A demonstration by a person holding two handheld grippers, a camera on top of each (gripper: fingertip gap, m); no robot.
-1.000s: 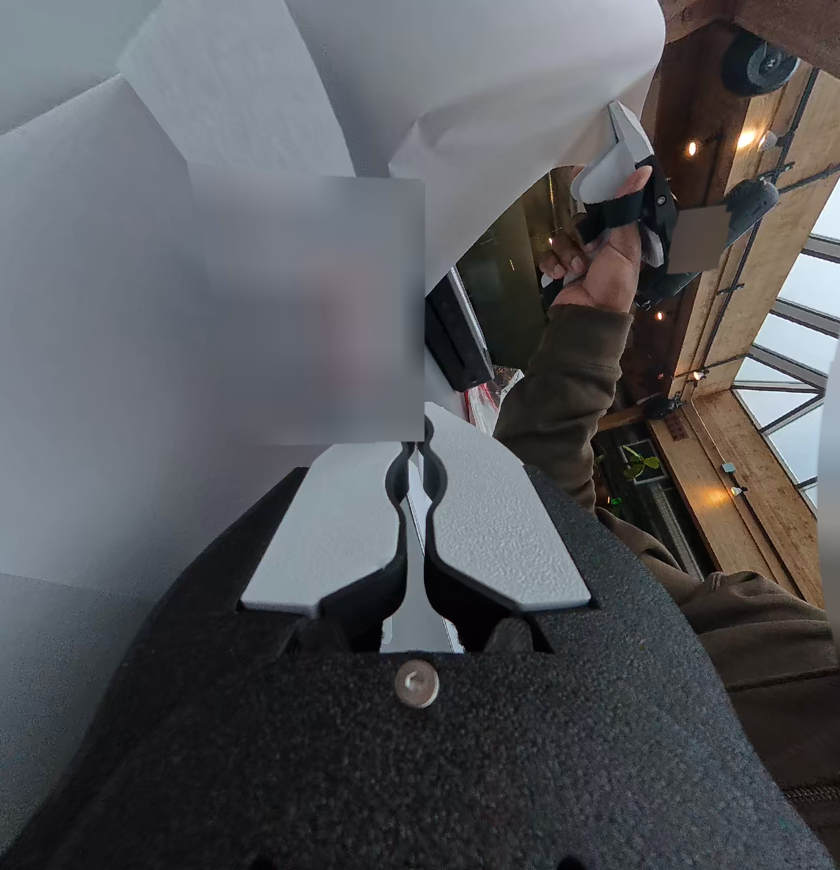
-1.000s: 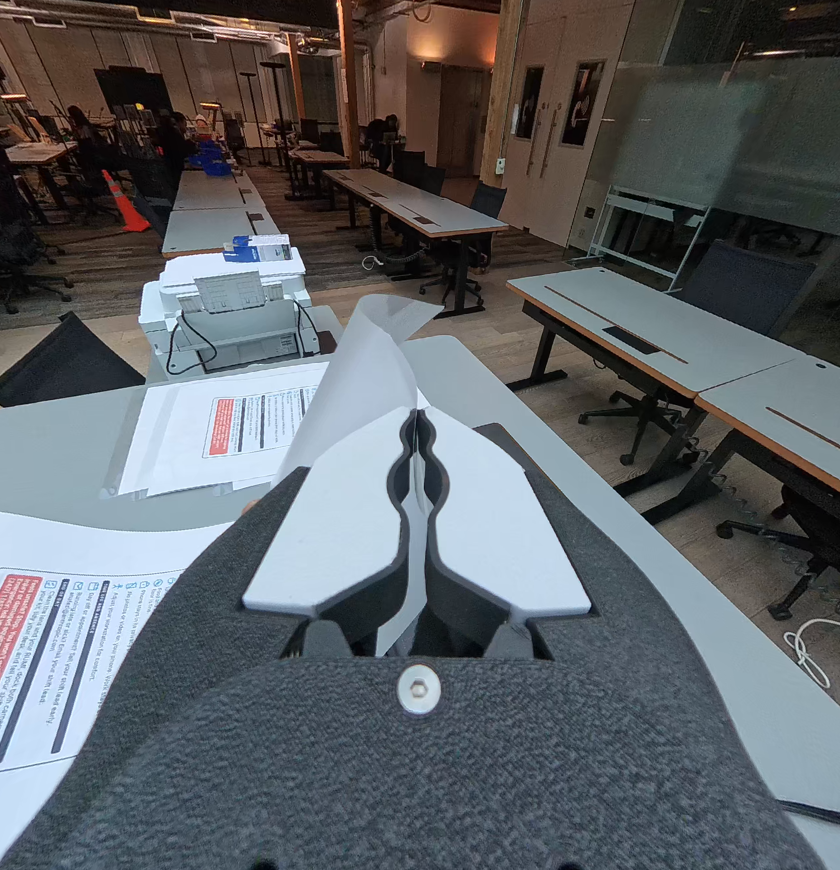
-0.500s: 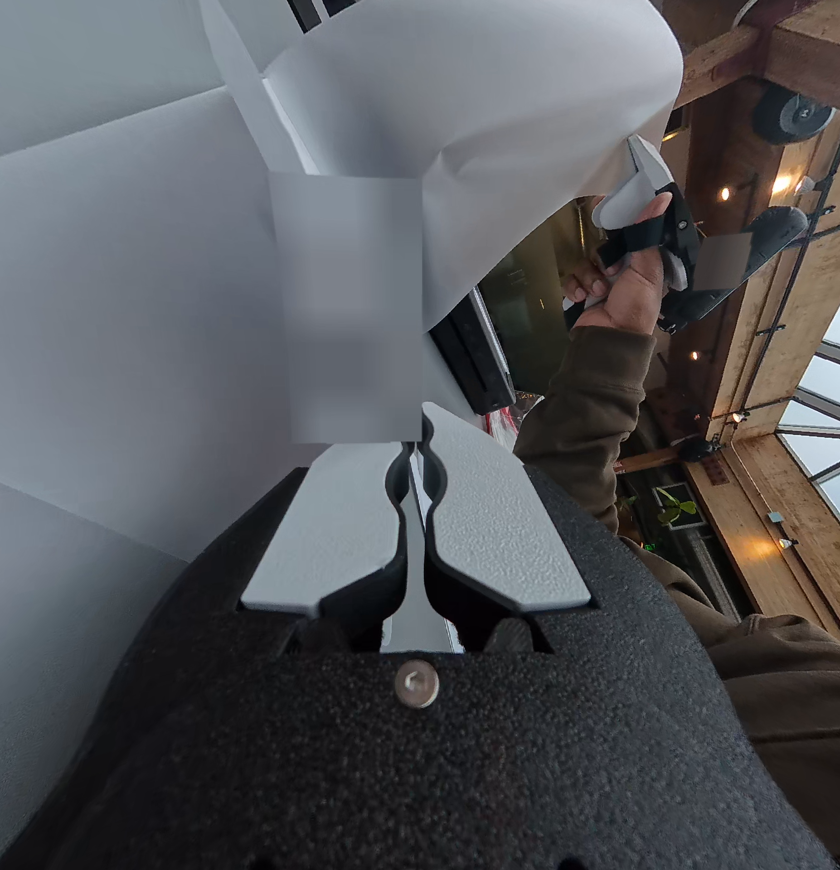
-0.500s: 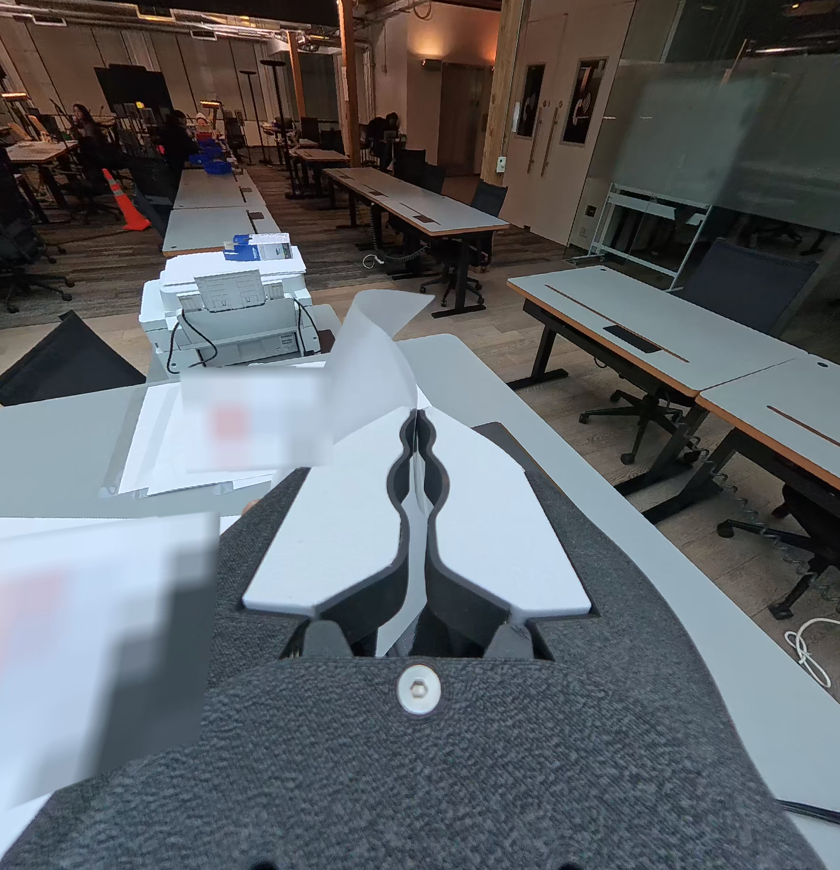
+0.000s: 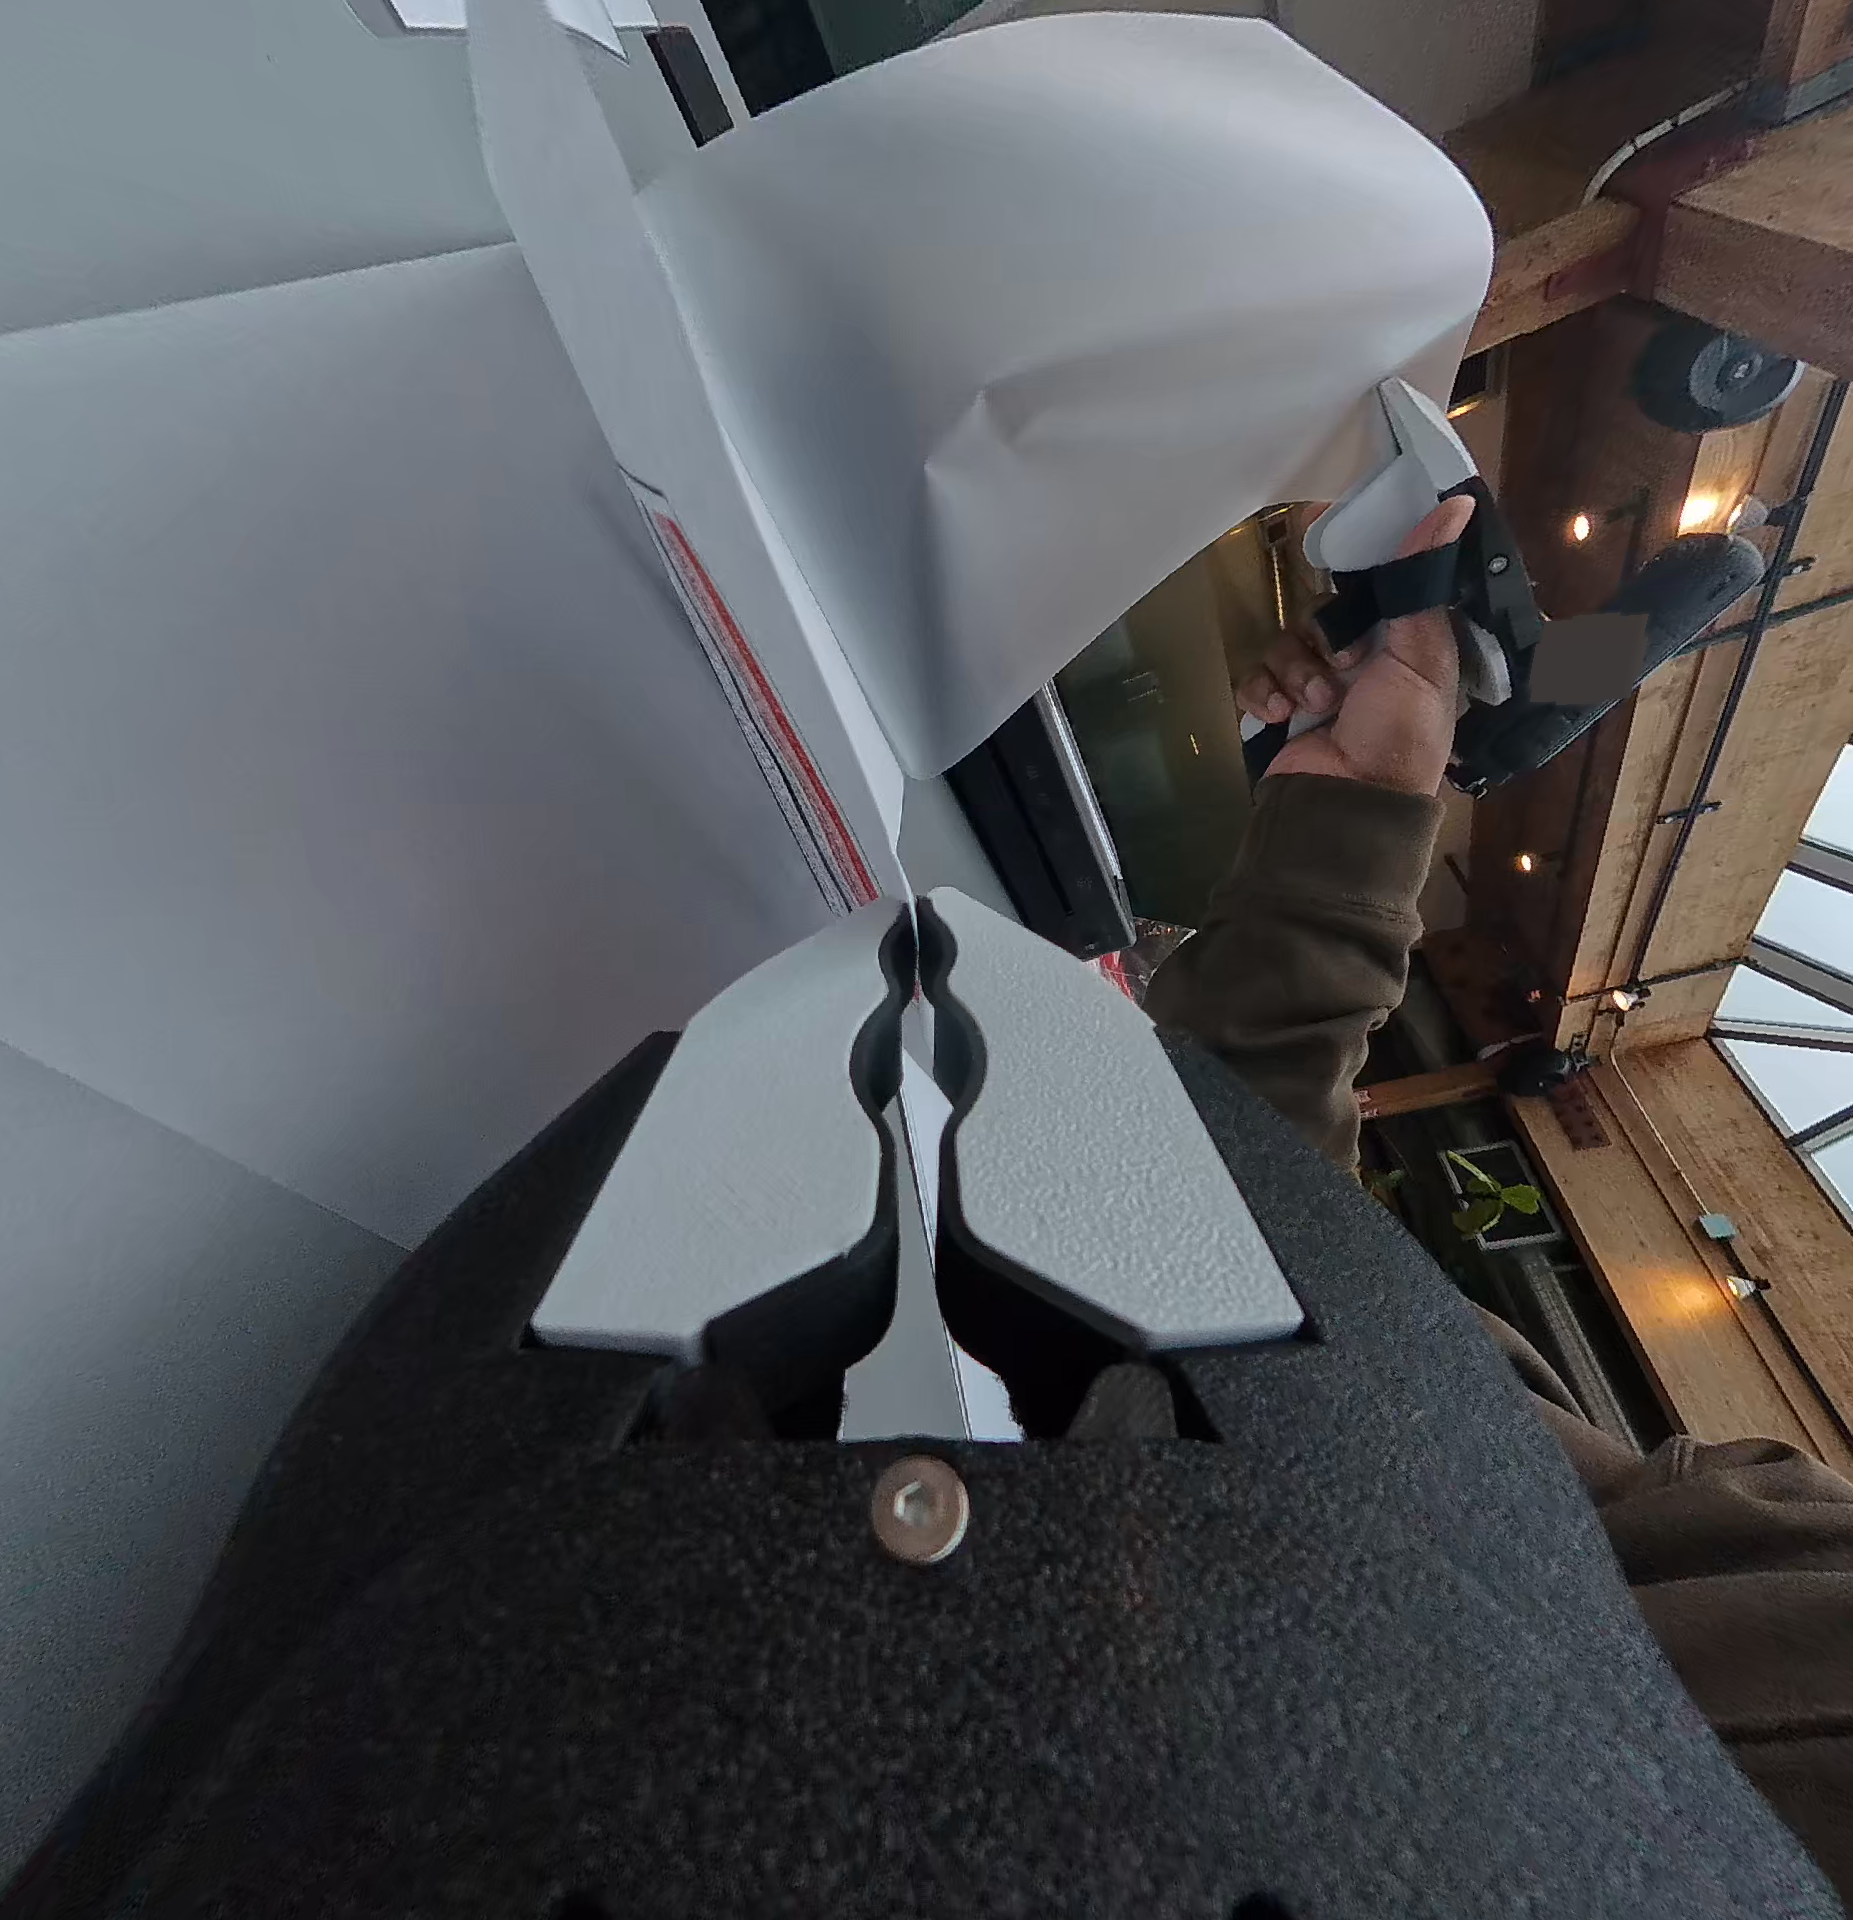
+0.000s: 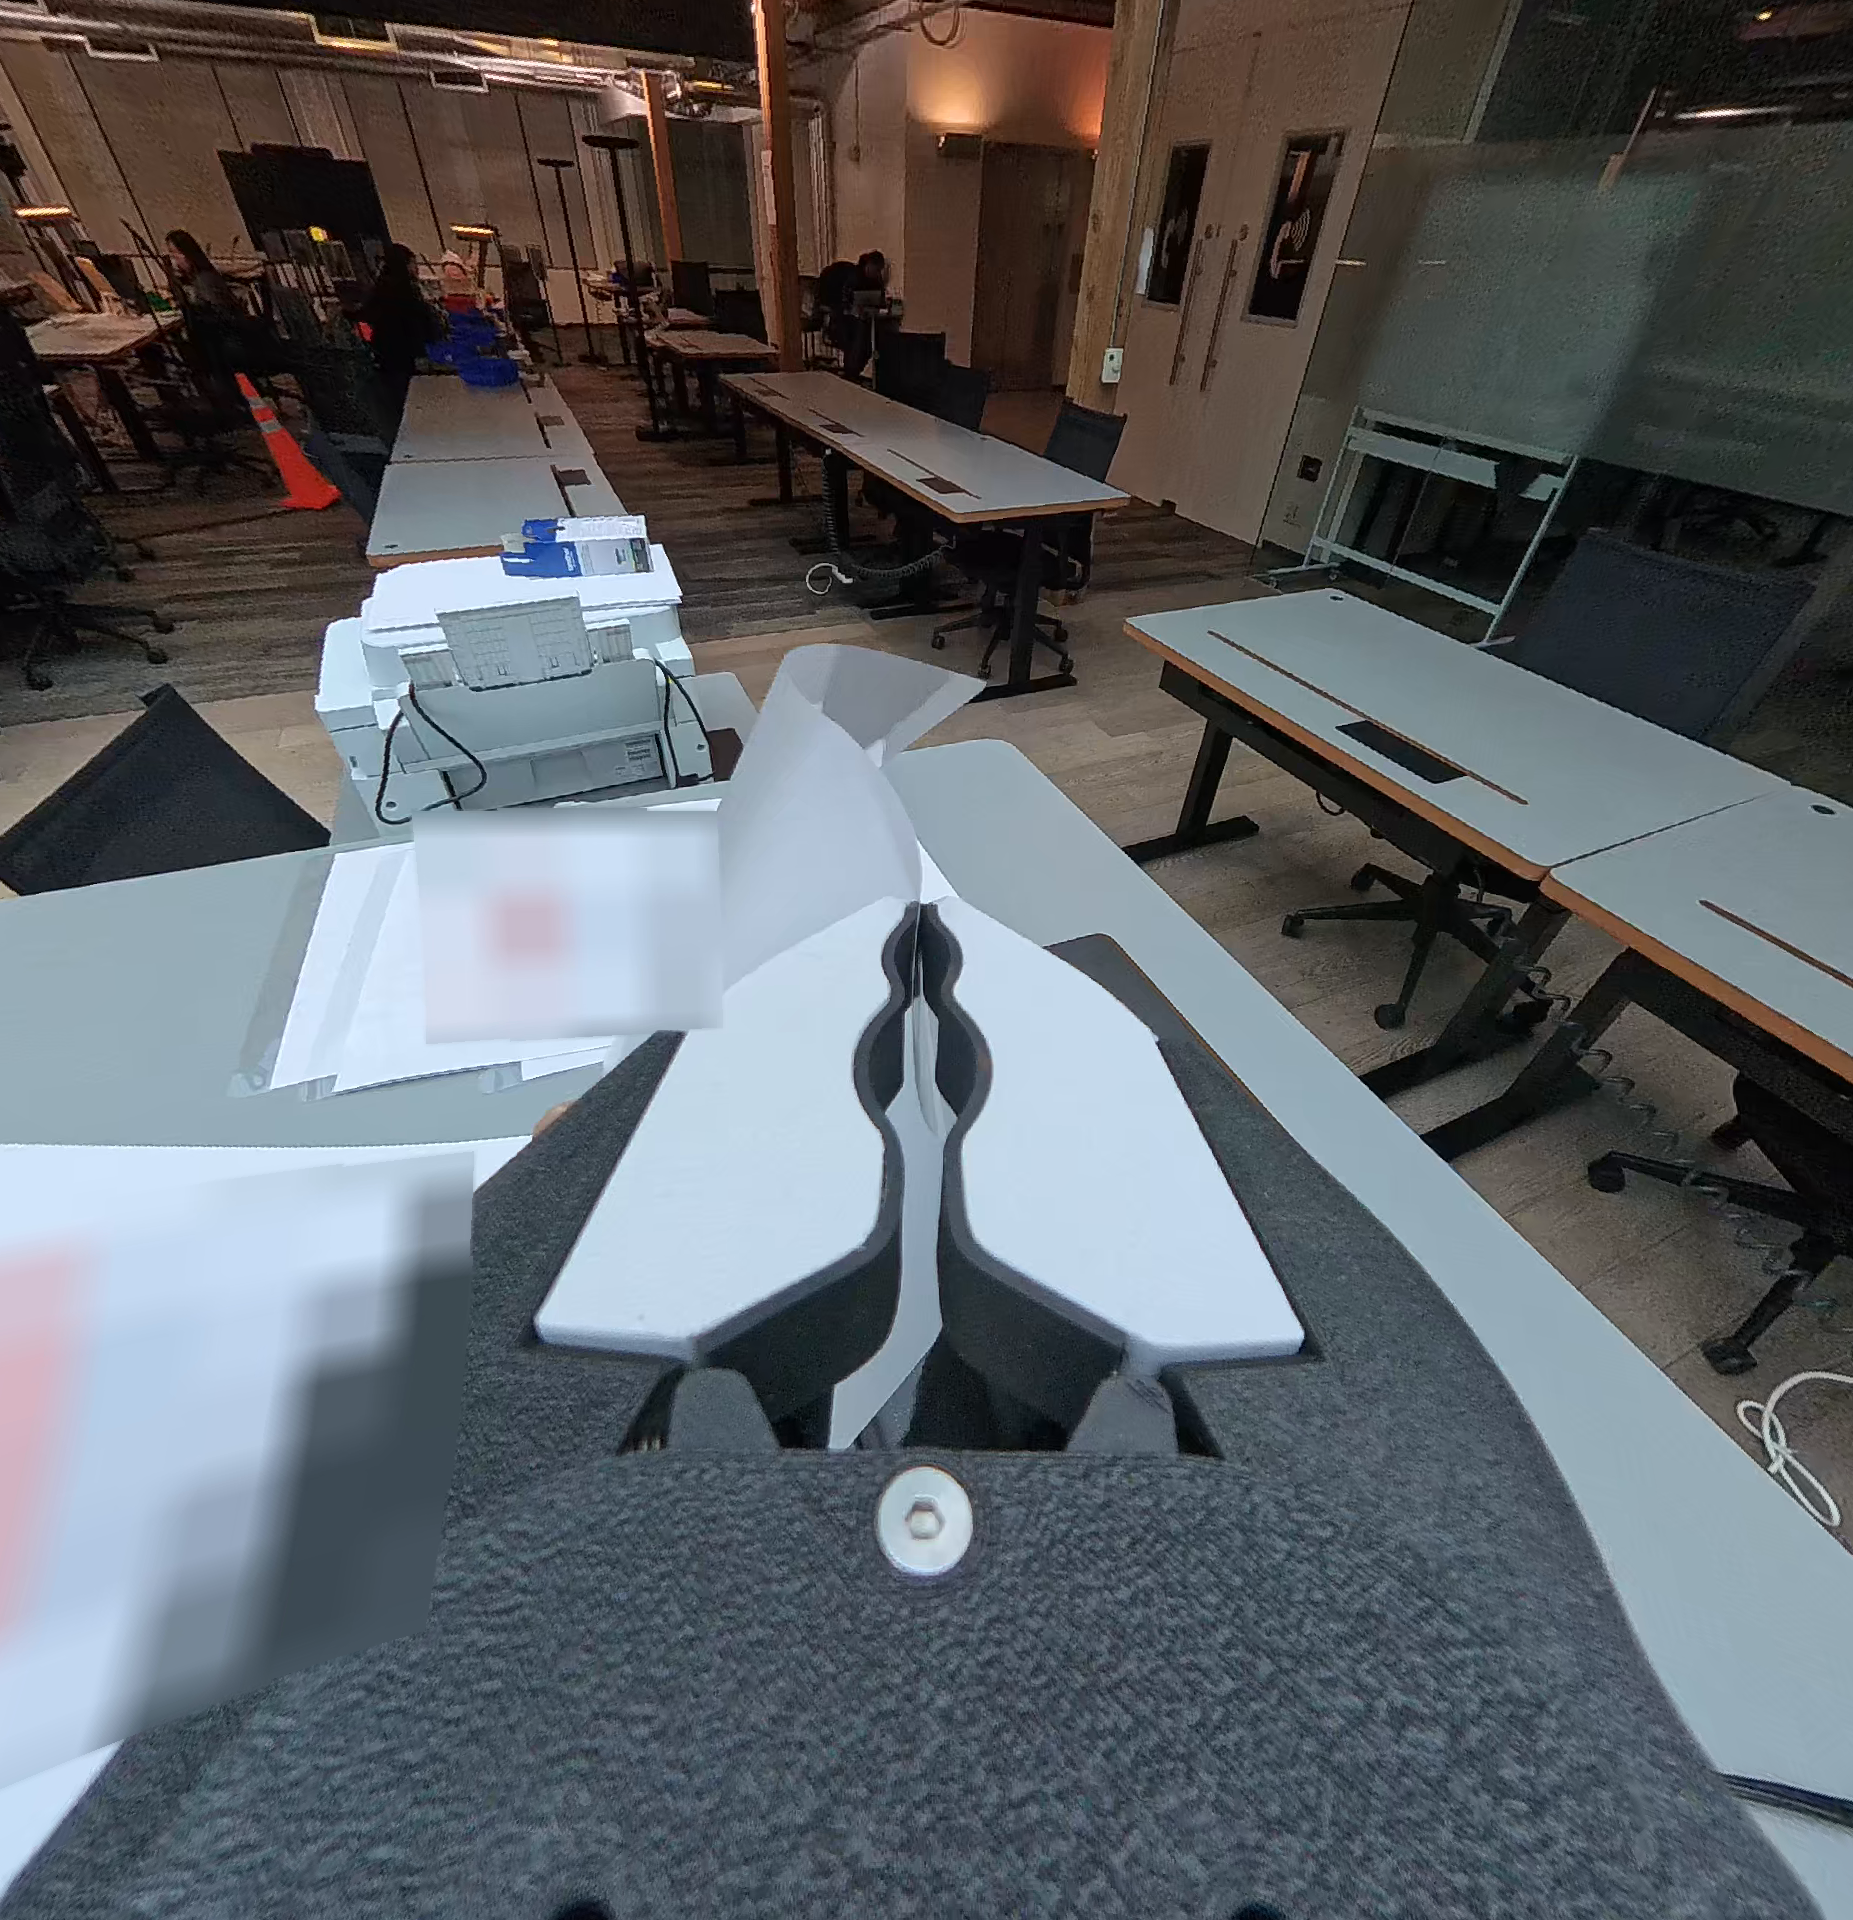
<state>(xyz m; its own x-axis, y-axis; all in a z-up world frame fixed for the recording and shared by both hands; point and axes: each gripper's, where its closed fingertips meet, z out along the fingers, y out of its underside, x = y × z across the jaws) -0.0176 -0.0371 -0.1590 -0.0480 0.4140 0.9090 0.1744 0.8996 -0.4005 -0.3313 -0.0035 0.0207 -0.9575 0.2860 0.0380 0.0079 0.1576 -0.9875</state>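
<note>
Both pairs of jaws are closed on the same sheet of paper [image 5: 1057, 436]; our left gripper [image 5: 917, 925] pinches one edge, with the sheet running down the slot between the fingers, and our right gripper [image 6: 920, 920] pinches another edge, the paper curling up and away past its tips. From the left wrist view we see the sheet lifted in the air, bowed into a hump between the two grips, with a crease where it meets the far gripper, which a hand [image 5: 1369, 696] in a brown sleeve [image 5: 1306, 914] holds.

We judge the main risk to be a tear or a hard crease; if we pull the two grips apart or twist them against each other, the thin sheet would give at the pinch points. A loosened grip would also let the edge slip, since only a narrow margin sits between the fingers.

Below the right gripper lies the grey table [image 6: 1265, 1091], bearing a stack of printed pages [image 6: 361, 987] in a clear sleeve beyond it and another printed sheet [image 6: 174, 1351] to its left; a white printer [image 6: 506, 707] stands at the table's far end. Those papers lie close beneath the hanging sheet and could be brushed; desks and office chairs stand well apart to the right.
</note>
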